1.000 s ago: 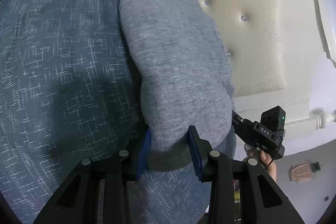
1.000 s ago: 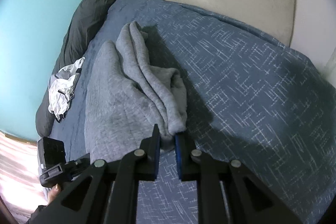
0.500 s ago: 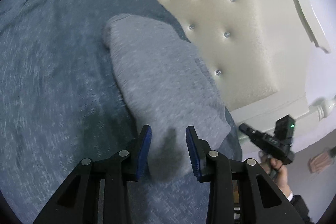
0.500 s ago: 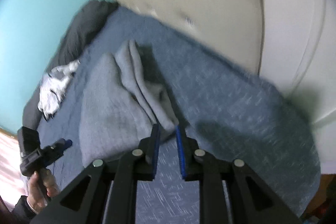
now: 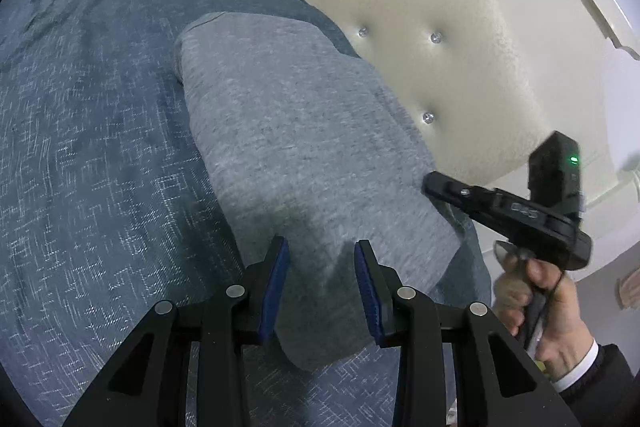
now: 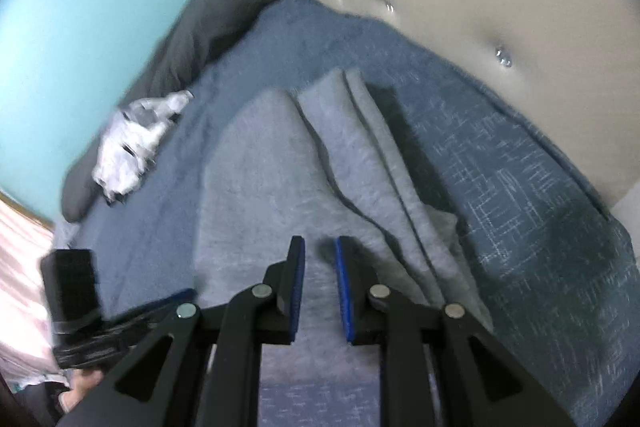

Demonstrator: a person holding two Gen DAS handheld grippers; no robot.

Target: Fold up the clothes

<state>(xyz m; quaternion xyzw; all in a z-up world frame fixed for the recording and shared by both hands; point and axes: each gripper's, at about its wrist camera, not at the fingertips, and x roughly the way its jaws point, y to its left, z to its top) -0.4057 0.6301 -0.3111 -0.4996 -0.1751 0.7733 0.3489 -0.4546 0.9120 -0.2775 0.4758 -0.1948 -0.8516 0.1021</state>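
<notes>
A grey garment (image 5: 300, 131) lies folded lengthwise on the blue bedcover (image 5: 100, 147), beside the headboard. My left gripper (image 5: 320, 267) hovers open over its near end. The cloth lies flat below the pads, and they do not press on it. In the right wrist view the same grey garment (image 6: 272, 187) shows layered folds along its right side. My right gripper (image 6: 320, 259) hangs above its near part with a narrow gap, its jaws closing on nothing. A hand (image 5: 540, 291) holds that right gripper at the garment's right edge.
A cream tufted headboard (image 5: 420, 27) borders the bed. A crumpled white garment (image 6: 128, 147) and a dark rolled blanket (image 6: 208, 23) lie at the far side by the teal wall. Blue bedcover (image 6: 520, 187) stretches to the right of the grey garment.
Both grippers let go of the grey garment and lifted off it. The garment now lies flat. The right gripper shifted from the folded edge to over the garment's middle.
</notes>
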